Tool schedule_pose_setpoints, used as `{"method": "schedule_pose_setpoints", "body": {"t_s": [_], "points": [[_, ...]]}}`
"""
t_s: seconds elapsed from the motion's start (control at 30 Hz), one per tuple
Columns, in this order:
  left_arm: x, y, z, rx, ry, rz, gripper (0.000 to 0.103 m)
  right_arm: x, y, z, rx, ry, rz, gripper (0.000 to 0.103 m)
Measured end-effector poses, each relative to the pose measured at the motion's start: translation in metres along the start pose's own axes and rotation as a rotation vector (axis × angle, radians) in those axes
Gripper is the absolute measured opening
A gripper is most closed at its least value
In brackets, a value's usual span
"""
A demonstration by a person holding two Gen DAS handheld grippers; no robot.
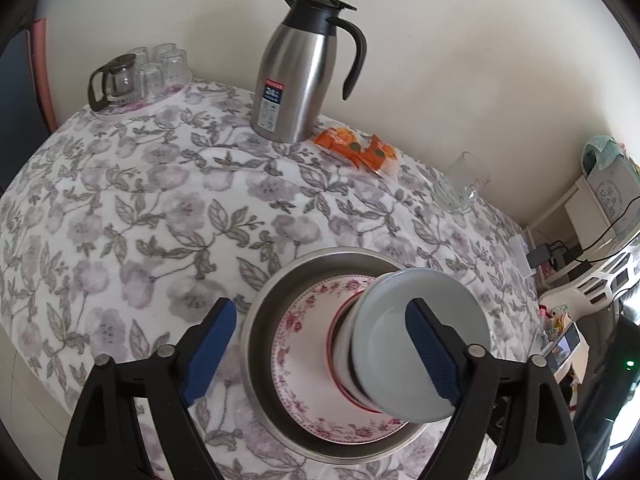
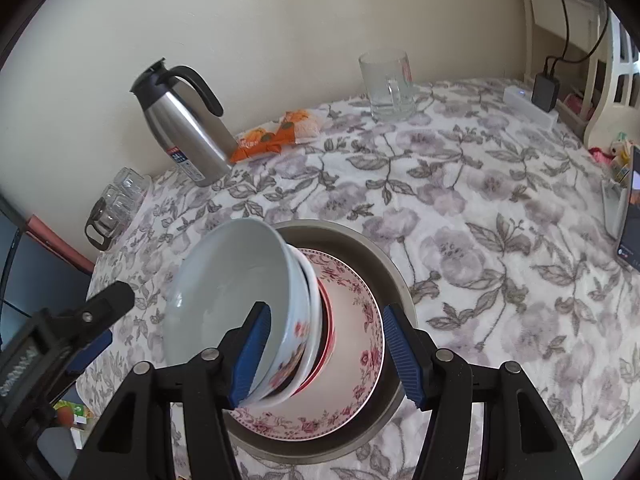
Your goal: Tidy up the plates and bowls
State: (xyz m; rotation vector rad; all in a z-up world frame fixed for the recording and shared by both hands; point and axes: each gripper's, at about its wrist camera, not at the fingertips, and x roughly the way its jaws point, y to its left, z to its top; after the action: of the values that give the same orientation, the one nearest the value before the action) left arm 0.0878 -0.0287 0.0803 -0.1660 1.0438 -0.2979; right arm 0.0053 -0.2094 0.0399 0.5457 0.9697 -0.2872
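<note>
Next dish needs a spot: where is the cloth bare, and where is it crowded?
Bare: the wide stretch of cloth left of the stack, between it and the flask; also right of the stack, before the mug. Crowded: the wall edge, with glasses, flask, snack packs, mug.

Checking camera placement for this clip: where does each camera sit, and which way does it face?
Left wrist: on the left hand-held gripper, looking down between its open fingers at the stacked bowls; only its own fingers show.
Right wrist: on the right hand-held gripper, looking down at the same bowls; the left hand-held gripper shows at the left edge.
Shared: bowls, floral plate, steel jug.
</note>
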Motion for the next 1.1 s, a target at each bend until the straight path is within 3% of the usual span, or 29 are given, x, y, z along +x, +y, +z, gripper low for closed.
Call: {"method": "schedule_pose_setpoints", "body": {"t_s": [0.17,0.23,0.4,0.47,0.53,0.87,1.1], "points": [[-0.008,0.008,-0.008,0.004,-0.031,0.049,0.090,-0.018,0.007,-0.009,-0.028,-0.045,-0.007,0.065],[-0.010,0.010,-0.011,0.008,-0.030,0.058,0.096,-0.024,0.010,-0.013,-0.038,-0.064,-0.014,0.073],[-0.018,0.013,-0.023,0.039,-0.038,0.091,0.097,-0.036,0.012,-0.029,-0.062,-0.103,-0.032,0.085],[-0.021,0.016,-0.030,0.055,-0.044,0.108,0.097,-0.036,0.011,-0.037,-0.071,-0.104,-0.048,0.097],[-0.023,0.018,-0.035,0.069,-0.047,0.119,0.097,-0.033,0.008,-0.045,-0.079,-0.092,-0.065,0.103],[-0.024,0.027,-0.065,0.143,-0.030,0.169,0.097,-0.025,0.003,-0.074,-0.112,-0.066,-0.107,0.103],[-0.017,0.027,-0.083,0.162,0.029,0.131,0.097,-0.026,-0.007,-0.083,-0.086,-0.056,-0.130,0.103]]}}
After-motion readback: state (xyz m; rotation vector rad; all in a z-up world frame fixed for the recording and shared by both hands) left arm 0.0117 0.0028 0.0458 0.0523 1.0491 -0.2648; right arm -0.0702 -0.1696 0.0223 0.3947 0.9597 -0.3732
